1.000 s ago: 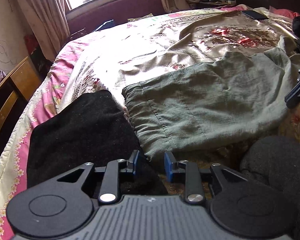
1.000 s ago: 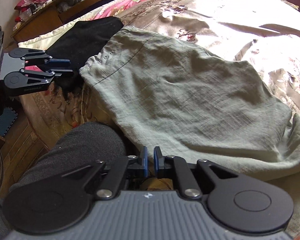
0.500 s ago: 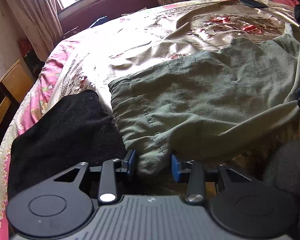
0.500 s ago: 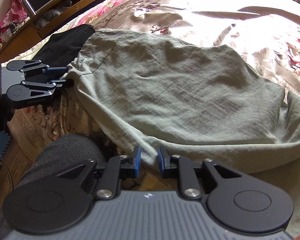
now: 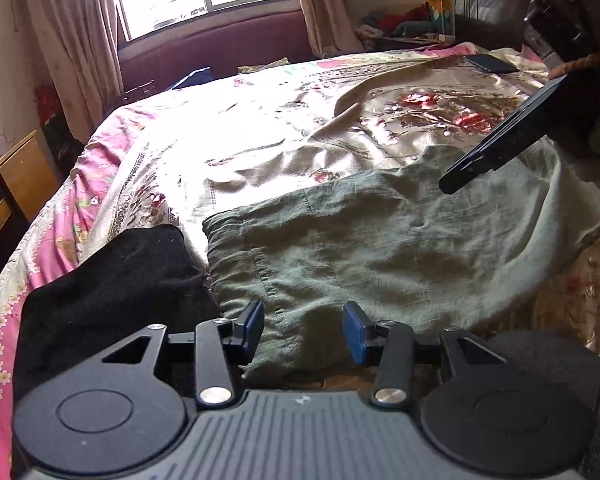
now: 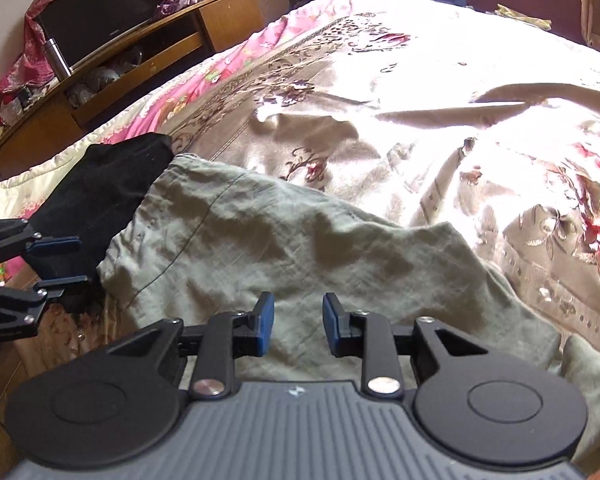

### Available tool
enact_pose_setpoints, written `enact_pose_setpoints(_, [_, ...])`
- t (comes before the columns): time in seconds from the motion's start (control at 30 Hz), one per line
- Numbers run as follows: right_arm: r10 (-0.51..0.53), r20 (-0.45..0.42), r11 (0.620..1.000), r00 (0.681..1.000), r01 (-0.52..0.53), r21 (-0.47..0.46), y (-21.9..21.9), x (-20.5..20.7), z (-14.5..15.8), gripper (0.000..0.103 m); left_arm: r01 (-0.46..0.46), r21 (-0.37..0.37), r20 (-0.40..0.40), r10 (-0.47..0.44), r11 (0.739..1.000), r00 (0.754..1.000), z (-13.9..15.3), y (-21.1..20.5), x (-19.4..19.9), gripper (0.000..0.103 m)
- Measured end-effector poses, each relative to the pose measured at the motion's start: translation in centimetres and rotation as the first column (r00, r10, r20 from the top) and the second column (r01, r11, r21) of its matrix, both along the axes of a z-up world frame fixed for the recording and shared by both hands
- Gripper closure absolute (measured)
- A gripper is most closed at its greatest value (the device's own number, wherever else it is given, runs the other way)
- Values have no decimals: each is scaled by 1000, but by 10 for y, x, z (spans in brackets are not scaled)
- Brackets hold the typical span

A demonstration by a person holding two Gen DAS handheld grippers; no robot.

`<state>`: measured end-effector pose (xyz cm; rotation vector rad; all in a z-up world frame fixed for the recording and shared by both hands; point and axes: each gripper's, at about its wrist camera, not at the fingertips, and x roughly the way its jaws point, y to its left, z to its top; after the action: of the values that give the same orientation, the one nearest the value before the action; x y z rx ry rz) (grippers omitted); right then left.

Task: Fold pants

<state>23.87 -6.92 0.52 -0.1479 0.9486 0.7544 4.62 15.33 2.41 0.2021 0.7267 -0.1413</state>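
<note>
Here, in the left wrist view, the left claw (image 5: 303,330) is opening, its blue pads spread to either side of the near corner of the green pants (image 5: 380,248), which lie flat on the bed (image 5: 260,132) beside a black garment (image 5: 108,280). In the right wrist view, the right claw (image 6: 298,328) is opening too, pads apart over the pants' near edge, not pressing the cloth.

2 close wrist views angled down over shared pants (image 5: 380,248) and bed (image 6: 420,80)
</note>
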Motion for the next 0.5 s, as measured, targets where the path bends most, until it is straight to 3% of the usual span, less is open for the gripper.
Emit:
enact_pose_setpoints(0.1, [-88, 26, 991, 996, 90, -96, 3, 38, -37, 76, 31, 21, -64, -30, 999, 997, -30, -12, 22, 44])
enact_pose_setpoints(0.13, [-115, 30, 991, 993, 116, -73, -4, 48, -43, 82, 33, 27, -91, -30, 999, 995, -39, -13, 25, 44])
enact_pose_setpoints(0.2, [-196, -10, 980, 981, 196, -29, -20, 56, -35, 85, 34, 50, -126, -27, 998, 992, -53, -14, 29, 44])
enact_pose_setpoints(0.27, [-235, 9, 972, 972, 235, 28, -40, 47, -16, 74, 34, 48, -121, -28, 998, 992, -45, -19, 27, 44])
enact_pose_setpoints(0.37, [-280, 32, 958, 960, 277, 77, -80, 24, 4, 75, 45, 31, -73, -43, 998, 996, -25, -31, 25, 44])
enact_pose_setpoints(0.43, [-371, 9, 923, 929, 367, 116, -125, 9, 12, 75, 79, 18, -42, -79, 997, 996, -13, -48, 27, 44])
enact_pose_setpoints(0.5, [-501, -28, 854, 865, 500, 144, -176, -3, 13, 75, 139, -32, -21, -140, 990, 990, -4, -71, 34, 44])
